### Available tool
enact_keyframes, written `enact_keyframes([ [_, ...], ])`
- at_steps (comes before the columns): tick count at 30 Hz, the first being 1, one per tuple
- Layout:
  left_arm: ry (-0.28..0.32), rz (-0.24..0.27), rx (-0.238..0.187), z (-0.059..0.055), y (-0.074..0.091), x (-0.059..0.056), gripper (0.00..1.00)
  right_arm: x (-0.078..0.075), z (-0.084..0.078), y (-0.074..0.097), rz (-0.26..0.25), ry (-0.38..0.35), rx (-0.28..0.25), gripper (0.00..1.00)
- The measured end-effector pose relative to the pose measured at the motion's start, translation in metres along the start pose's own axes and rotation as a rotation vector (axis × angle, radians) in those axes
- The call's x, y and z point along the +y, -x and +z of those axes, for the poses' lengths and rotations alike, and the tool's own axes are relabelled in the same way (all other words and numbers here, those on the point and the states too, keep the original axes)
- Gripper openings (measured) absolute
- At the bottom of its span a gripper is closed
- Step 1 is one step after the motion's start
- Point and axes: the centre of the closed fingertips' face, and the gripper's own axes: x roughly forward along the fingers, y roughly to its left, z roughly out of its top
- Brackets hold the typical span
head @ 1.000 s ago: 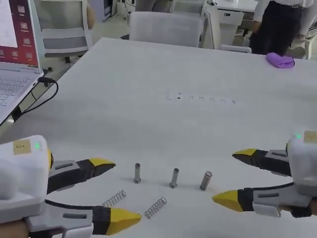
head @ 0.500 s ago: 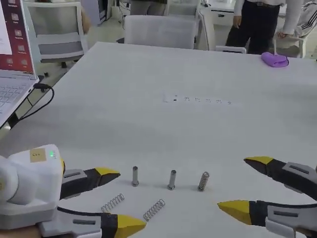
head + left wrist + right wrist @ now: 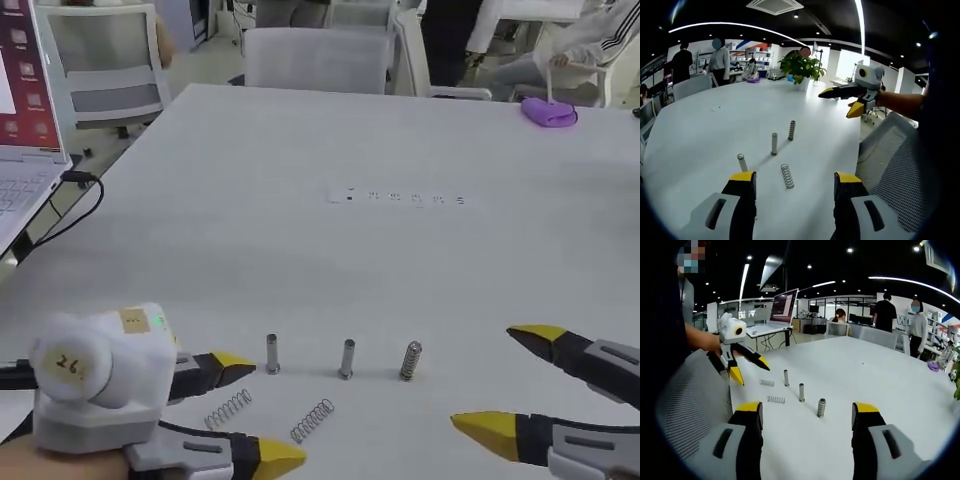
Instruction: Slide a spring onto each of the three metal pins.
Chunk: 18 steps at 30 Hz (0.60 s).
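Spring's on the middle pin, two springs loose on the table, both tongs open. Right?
Wrong pin. The head view shows the spring on the end pin nearest the right tongs; the middle pin is bare. Two loose springs, left tongs and right tongs open: correct.

On the table (image 3: 300,250), the left pin (image 3: 272,354), middle pin (image 3: 347,358) and right pin (image 3: 408,376) stood in a row, a fitted spring (image 3: 411,358) around the right pin. The left loose spring (image 3: 229,408) and right loose spring (image 3: 312,420) lay in front.

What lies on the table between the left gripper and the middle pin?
One loose spring, lying flat, sits between the left gripper and the middle pin; the left gripper view shows it.
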Motion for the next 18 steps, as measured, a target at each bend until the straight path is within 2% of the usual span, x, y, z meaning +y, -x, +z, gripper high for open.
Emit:
enact_keyframes([
  [3,-0.005,-0.005,0.018,-0.001,-0.005,-0.001,0.56,-0.002,0.002,0.0,-0.008,0.004,-0.001,0.74],
  [6,-0.013,0.013,0.056,-0.007,-0.011,0.005,0.51,-0.004,0.004,0.0,-0.012,0.005,-0.003,0.75],
  [9,-0.011,0.022,0.076,-0.01,-0.018,0.006,0.49,-0.005,0.006,0.001,-0.014,0.008,-0.008,0.76],
  [12,-0.028,0.037,0.138,-0.017,-0.026,0.007,0.39,-0.005,0.005,0.001,-0.017,0.009,-0.006,0.76],
  [16,-0.064,0.024,0.192,-0.024,-0.034,0.002,0.34,-0.004,0.003,0.0,-0.012,0.005,-0.004,0.77],
  [18,-0.083,0.036,0.219,-0.028,-0.038,0.004,0.31,-0.004,0.002,0.0,-0.011,0.006,-0.004,0.77],
])
